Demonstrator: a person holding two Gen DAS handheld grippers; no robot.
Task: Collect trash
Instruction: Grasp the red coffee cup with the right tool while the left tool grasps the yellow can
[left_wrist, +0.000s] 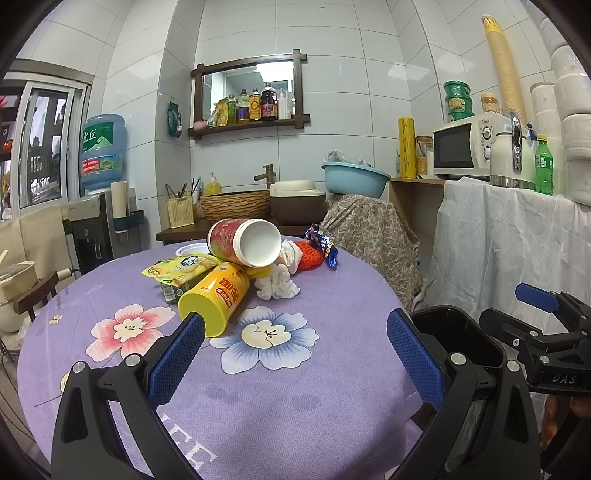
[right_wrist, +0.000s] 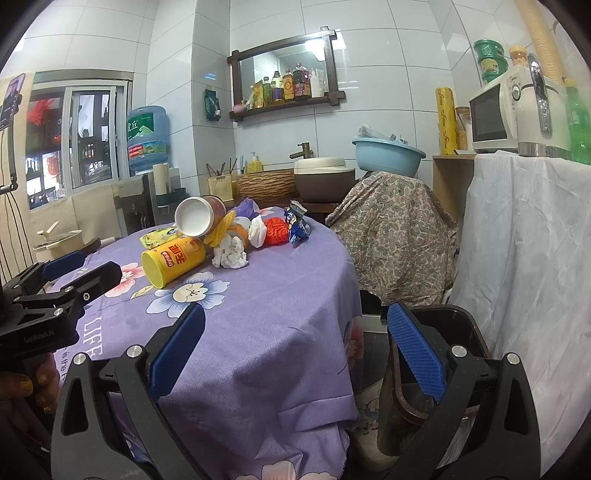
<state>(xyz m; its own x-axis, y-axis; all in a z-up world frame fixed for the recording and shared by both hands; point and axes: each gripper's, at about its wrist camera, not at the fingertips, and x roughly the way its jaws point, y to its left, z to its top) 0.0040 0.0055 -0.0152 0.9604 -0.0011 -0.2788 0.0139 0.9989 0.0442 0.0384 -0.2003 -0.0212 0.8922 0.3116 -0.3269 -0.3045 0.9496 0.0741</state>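
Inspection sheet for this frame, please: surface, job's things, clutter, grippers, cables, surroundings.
Surface: round table under a purple floral cloth, no spills seen.
Job's things: yellow can on its side; red cup tipped over it, mouth toward the camera; crumpled tissue; green-yellow packet; blue wrapper; orange knitted item; dark bin beside the table.
Clutter: all piled at the far side of the table.
Grippers: left gripper open, empty; right gripper open, empty.
Cables: dark cords at the left edge.
Surroundings: microwave, blue basin, water jug.
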